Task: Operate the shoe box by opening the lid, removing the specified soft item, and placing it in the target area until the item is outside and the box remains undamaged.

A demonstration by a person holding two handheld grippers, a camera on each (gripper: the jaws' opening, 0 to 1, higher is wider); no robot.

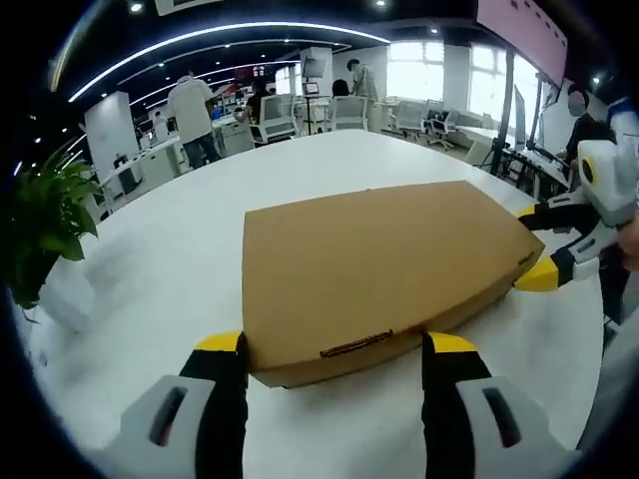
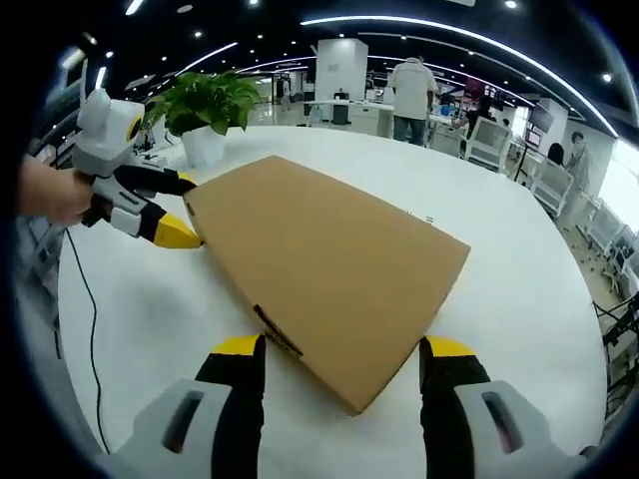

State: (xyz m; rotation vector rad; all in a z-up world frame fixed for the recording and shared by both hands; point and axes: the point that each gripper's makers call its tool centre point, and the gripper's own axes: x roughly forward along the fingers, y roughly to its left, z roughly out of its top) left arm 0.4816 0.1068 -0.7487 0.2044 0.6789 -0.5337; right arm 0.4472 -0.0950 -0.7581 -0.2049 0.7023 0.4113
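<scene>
**Box closed, both grippers at its edges**

The cardboard shoe box lies flat on the white table, lid down; nothing is out yet, so opening, removal and placing all remain. The left gripper and right gripper each have jaws spread, flanking opposite ends. A potted plant stands nearby, well apart from the box.

A white tabletop carries a closed brown cardboard shoe box lying flat near its middle. A potted plant in a white pot stands toward one edge, and a black cable trails across another edge.
</scene>
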